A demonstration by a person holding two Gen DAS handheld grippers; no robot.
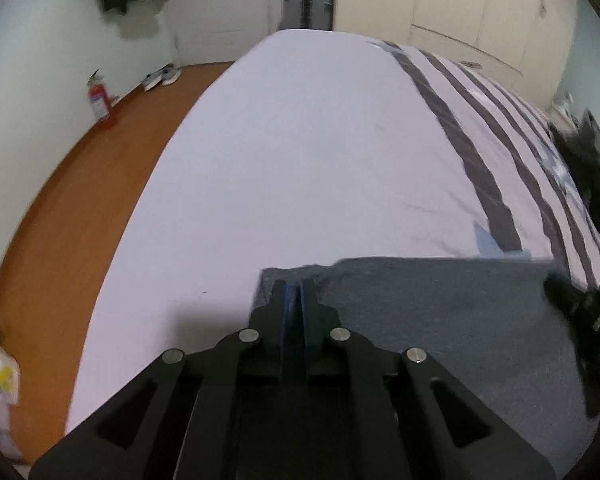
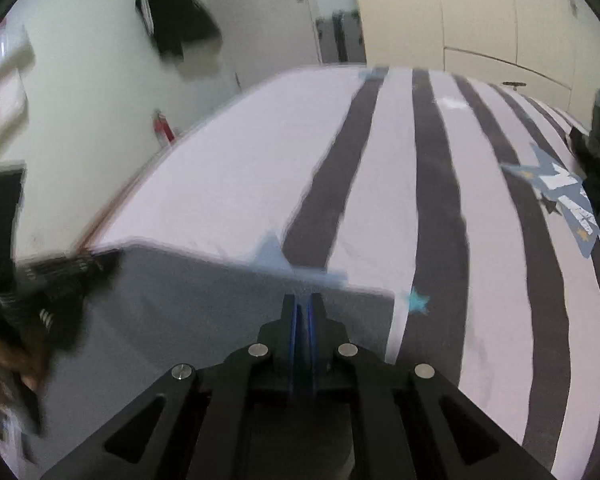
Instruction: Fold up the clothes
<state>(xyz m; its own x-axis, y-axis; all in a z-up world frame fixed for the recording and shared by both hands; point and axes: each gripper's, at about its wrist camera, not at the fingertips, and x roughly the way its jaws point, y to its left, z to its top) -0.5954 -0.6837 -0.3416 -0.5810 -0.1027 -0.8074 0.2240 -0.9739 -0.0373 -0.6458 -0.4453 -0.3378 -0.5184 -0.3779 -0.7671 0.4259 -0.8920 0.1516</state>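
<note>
A grey garment (image 1: 440, 320) lies flat on the bed with a straight far edge. My left gripper (image 1: 294, 285) sits at its far left corner, jaws nearly together on the cloth's edge. In the right wrist view the same grey garment (image 2: 180, 300) fills the lower left. My right gripper (image 2: 304, 298) pinches its far edge near the right corner. Each gripper shows as a dark blur in the other's view: the right gripper (image 1: 588, 320) at the right rim, the left gripper (image 2: 60, 280) at the left with a hand (image 2: 4, 360) below it.
The bed has a white sheet (image 1: 300, 140) and a grey-striped duvet (image 2: 440, 160) with star prints. Dark clothes (image 2: 596, 152) lie at its right edge. An orange floor (image 1: 80, 200) runs along the left, with a fire extinguisher (image 1: 100, 100) and shoes (image 1: 160, 77) by the wall.
</note>
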